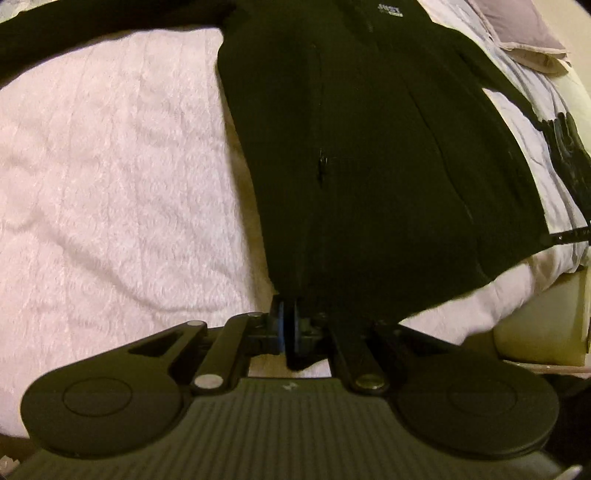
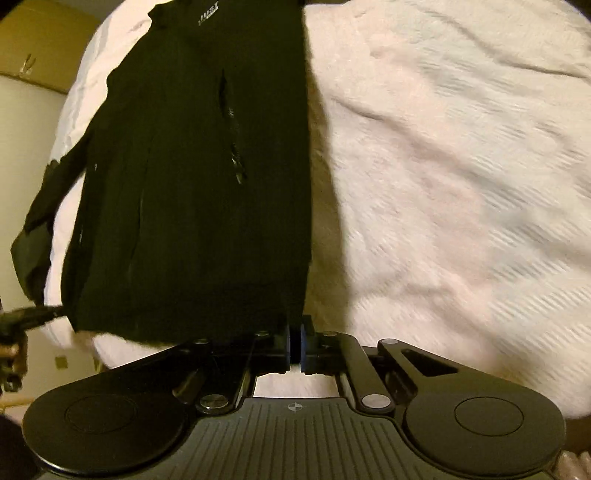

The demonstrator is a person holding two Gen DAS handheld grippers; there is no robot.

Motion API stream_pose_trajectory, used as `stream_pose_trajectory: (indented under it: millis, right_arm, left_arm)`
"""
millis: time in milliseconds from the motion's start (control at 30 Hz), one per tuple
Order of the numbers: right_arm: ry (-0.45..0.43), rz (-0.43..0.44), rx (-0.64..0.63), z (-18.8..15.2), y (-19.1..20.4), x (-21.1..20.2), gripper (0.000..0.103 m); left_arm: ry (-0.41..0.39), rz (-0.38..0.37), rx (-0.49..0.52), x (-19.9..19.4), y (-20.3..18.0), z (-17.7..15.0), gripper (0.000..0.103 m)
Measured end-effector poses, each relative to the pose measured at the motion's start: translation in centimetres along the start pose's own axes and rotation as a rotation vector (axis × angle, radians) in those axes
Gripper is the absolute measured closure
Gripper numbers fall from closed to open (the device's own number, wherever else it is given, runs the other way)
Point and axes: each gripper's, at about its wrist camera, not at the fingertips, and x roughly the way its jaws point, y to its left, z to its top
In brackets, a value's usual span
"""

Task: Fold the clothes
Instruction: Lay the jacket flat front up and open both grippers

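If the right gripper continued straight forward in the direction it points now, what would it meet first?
The right gripper is shut on the hem of the black jacket, so going straight on it would probably push into the jacket first.

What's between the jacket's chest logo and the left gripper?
Only the black jacket itself: its front panel with a zipped pocket runs unbroken from the logo to the left gripper, per the left wrist view.

Jacket (image 1: 369, 147): plain black, small white lettering near the top.
Bed cover (image 1: 110, 166): pale pink, fuzzy ridged texture.
Gripper pads (image 1: 282, 325): blue on black frames.
Pillow (image 1: 517, 26): dusty mauve.
Cardboard box (image 2: 37, 40): brown.
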Motion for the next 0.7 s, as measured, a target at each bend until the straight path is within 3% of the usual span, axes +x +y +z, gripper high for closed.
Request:
stream_pose_trajectory:
  millis: [167,267,333,400,433,467,567,633,700]
  right_arm:
    - [0.027,-0.103,-0.015,-0.9,0.2,-0.1,0.103]
    - [-0.029,-0.128,-0.013,-0.8,1.4,-1.3,0.103]
    - [-0.102,-0.138,-0.017,0.0,3.2,-3.2,0.092]
    - [-0.174,-0.162,-0.037,1.5,4.9,-5.2,0.046]
    - [-0.202,-0.174,-0.048,2.2,5.8,-6.0,0.037]
    - [-0.215,-0.180,-0.053,2.4,6.8,-6.7,0.034]
    - [-0.256,-0.197,-0.068,3.1,9.9,-8.5,0.034]
    - [-0.283,-0.209,-0.078,3.6,11.9,-9.7,0.033]
    - [-0.310,-0.221,-0.088,4.1,14.0,-10.9,0.033]
  left_arm:
    - [0.069,0.050,-0.075,1.8,0.9,0.3,0.099]
    - [0.050,0.111,-0.020,-0.5,0.4,0.5,0.096]
    - [0.021,0.177,0.018,-2.8,0.1,0.8,0.089]
    - [-0.024,0.236,0.030,-5.0,-0.4,1.5,0.077]
    - [-0.052,0.269,0.034,-6.2,-0.6,2.1,0.073]
    - [-0.082,0.292,0.033,-7.4,-1.0,2.7,0.071]
    - [-0.166,0.360,-0.018,-10.3,-2.5,4.9,0.048]
    - [-0.237,0.371,-0.075,-12.2,-3.4,6.3,0.033]
    - [-0.294,0.360,-0.132,-13.4,-4.7,7.8,0.025]
